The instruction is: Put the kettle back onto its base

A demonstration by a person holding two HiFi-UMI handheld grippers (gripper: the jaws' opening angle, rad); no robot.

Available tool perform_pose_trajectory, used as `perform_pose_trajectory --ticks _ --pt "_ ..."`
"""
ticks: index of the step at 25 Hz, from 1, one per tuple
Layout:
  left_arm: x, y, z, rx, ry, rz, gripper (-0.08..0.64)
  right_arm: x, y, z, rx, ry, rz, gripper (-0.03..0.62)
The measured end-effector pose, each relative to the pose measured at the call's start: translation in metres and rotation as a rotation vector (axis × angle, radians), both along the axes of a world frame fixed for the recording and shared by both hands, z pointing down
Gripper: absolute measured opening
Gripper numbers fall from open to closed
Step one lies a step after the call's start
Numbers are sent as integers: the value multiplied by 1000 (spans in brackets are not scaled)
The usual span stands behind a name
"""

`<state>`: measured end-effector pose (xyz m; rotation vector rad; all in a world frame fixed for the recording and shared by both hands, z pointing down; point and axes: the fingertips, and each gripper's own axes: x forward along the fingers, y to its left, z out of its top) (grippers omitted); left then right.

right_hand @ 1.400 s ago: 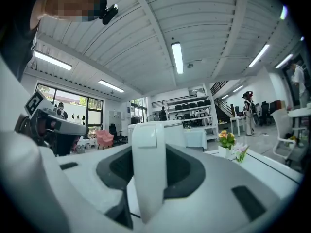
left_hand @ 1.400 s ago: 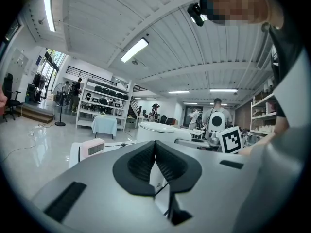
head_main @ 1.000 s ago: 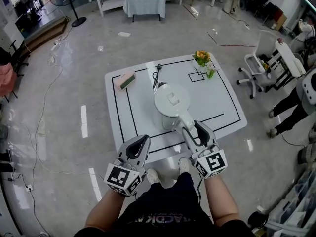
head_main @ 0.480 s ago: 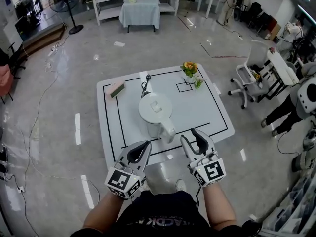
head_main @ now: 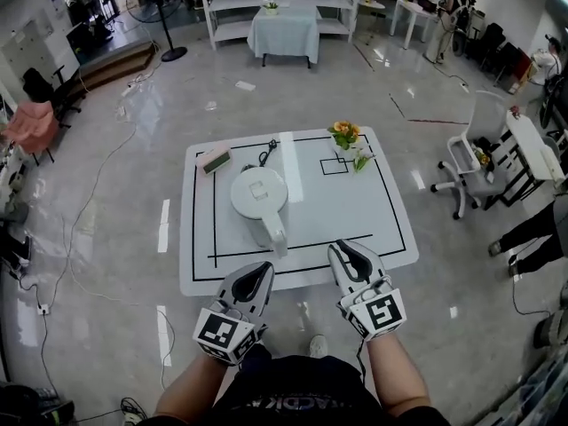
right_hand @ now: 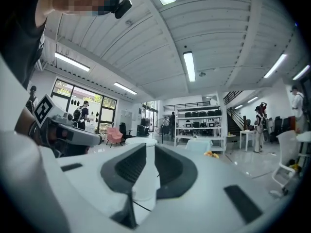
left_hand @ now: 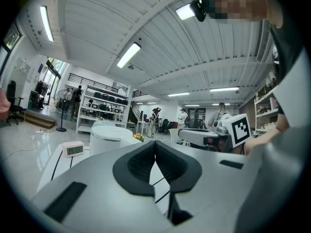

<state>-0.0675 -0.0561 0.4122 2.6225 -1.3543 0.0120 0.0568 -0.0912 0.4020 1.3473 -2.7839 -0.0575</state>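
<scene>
While the kettle (head_main: 258,193) stands upright on the table (head_main: 390,229) with nothing touching it, both tools seem to be held back at the near edge simply to keep clear of it. At the left, the left tongs (head_main: 258,271) hover level over the table's near rim, their pads (left_hand: 141,164) pressed together on nothing, which suits an idle tool. From their own view the kettle rises beyond and a little left of the tips, near a small clock (left_hand: 73,149). Left of the table's middle, inside the black outline, the kettle has its handle (head_main: 273,233) turned toward the person, likely so it can be taken from this side. A dark cord (head_main: 264,155) emerges behind it, which hints that the base lies underneath, yet the base itself is hidden and I cannot tell whether the kettle is seated on it. Further right, the right tongs (head_main: 344,248) hover level. Their jaws have just been closing, a narrow gap shows, and nothing is between them. So the kettle lies ahead of both tongs and apart from each, its handle nearer the left pair.
</scene>
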Motion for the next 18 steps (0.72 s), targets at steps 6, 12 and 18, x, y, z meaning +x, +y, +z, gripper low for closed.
perform_pose_trajectory --ticks 6,12,18 --pt "27 21 -3 10 3 -113 5 28 15 2 -6 -3 -95 2" --pt "51 48 -1 3 -13 -209 5 48 32 5 -35 5 -191 2" --pt "57 68 -3 3 -36 -275 5 50 39 11 -80 -27 -247 2"
